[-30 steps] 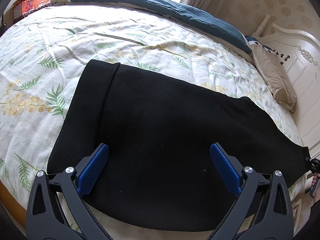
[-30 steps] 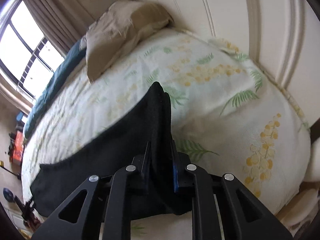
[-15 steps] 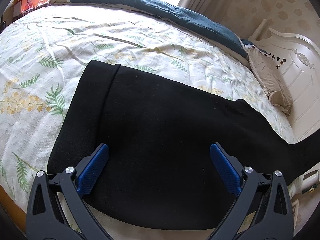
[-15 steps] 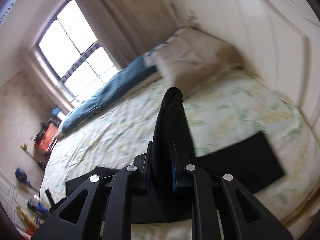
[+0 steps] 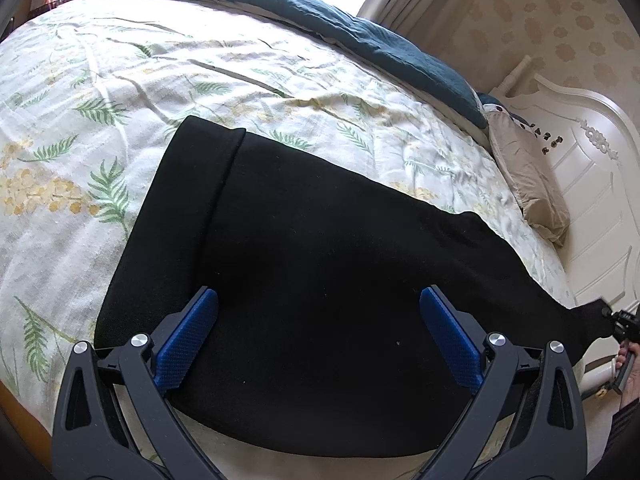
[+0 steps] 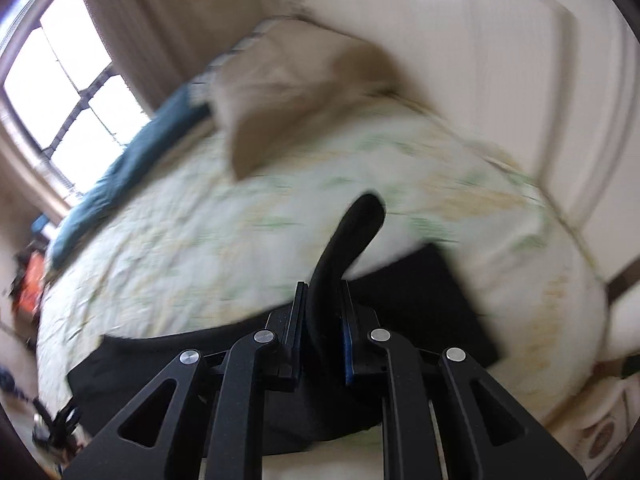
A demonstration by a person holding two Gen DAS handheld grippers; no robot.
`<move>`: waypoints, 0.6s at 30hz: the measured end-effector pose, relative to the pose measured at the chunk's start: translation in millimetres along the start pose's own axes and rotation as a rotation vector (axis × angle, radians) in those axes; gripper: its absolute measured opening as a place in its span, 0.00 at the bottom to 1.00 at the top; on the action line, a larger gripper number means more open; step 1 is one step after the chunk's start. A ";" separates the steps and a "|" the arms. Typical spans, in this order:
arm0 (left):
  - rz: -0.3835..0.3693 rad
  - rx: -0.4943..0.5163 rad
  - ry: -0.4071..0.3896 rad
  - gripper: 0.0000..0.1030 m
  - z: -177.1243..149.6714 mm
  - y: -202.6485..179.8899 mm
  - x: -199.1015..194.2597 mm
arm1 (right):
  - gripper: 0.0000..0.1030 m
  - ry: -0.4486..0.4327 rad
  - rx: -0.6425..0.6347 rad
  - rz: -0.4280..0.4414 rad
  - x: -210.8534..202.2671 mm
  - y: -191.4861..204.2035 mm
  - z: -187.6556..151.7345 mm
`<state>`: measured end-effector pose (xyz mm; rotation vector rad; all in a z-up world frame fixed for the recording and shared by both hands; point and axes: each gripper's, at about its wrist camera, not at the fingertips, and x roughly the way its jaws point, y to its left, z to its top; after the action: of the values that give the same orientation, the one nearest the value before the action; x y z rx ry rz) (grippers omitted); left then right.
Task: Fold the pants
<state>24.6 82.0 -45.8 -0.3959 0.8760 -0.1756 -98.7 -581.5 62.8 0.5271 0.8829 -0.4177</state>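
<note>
**A:** ok so where are the pants at this point?

**B:** The black pants [image 5: 320, 280] are lying across the bed [image 5: 120, 92], filling the middle and lower part of the left wrist frame. The banded end sits toward the upper left of that frame, and the other end tapers off to the right edge, where it lifts off the leafy bedspread.

**A:** and the left one, is it grabbing anything?

**B:** Nope. The left hand-held gripper [image 5: 319, 336] is spread wide at the bottom of the frame. Its blue pads [image 5: 188, 340] sit over the fabric with a big gap between them, not pinching anything. I can't tell if the tips actually touch the cloth.

**A:** right side?

**B:** The right hand-held gripper [image 6: 325, 312] is pressed nearly together on a fold of the pants. In the right wrist view a black strip of cloth sticks up between the fingers in the lower centre and curls over toward the middle of the frame. The rest of the pants spreads flat on the bed behind and to both sides. That view is pretty blurry though.

**A:** anything else around?

**B:** A tan pillow [image 5: 528, 184] at the right of the left wrist frame, next to the white headboard [image 5: 592, 200]. A dark teal blanket [image 5: 340, 28] runs along the top. At the far right edge you can just catch the person's hand [image 5: 628, 368] on the other gripper's handle.
</note>
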 end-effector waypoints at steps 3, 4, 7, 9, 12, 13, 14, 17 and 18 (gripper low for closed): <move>0.028 0.022 0.001 0.97 -1.3 -4.4 2.0 | 0.15 0.053 0.026 -0.025 15.8 -39.3 2.0; 0.036 0.028 0.002 0.97 -1.4 -5.1 2.5 | 0.16 0.084 0.037 -0.019 23.2 -56.3 3.3; 0.067 0.045 0.000 0.97 -2.2 -8.7 4.6 | 0.28 0.155 0.080 0.019 39.6 -90.0 1.7; 0.086 0.050 -0.001 0.97 -2.9 -10.8 5.5 | 0.31 0.172 0.080 0.023 47.7 -104.1 1.0; 0.118 0.055 0.004 0.98 -2.1 -13.5 7.9 | 0.50 0.192 0.128 0.128 59.2 -125.6 0.5; 0.129 0.056 0.007 0.98 -1.5 -14.6 9.0 | 0.53 0.196 0.145 0.188 64.0 -132.3 -0.1; 0.138 0.057 0.010 0.98 -0.7 -15.2 10.0 | 0.60 0.197 0.146 0.217 64.9 -132.1 1.7; 0.153 0.054 0.012 0.98 1.1 -14.8 12.7 | 0.63 0.237 0.159 0.388 73.4 -133.5 0.0; 0.157 0.052 0.012 0.98 1.2 -14.8 13.1 | 0.63 0.254 0.153 0.426 77.0 -131.3 -0.1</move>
<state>33.9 64.7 -48.4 -0.2765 0.9081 -0.0563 -126.6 -695.8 -33.8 0.9018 0.9559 -0.0276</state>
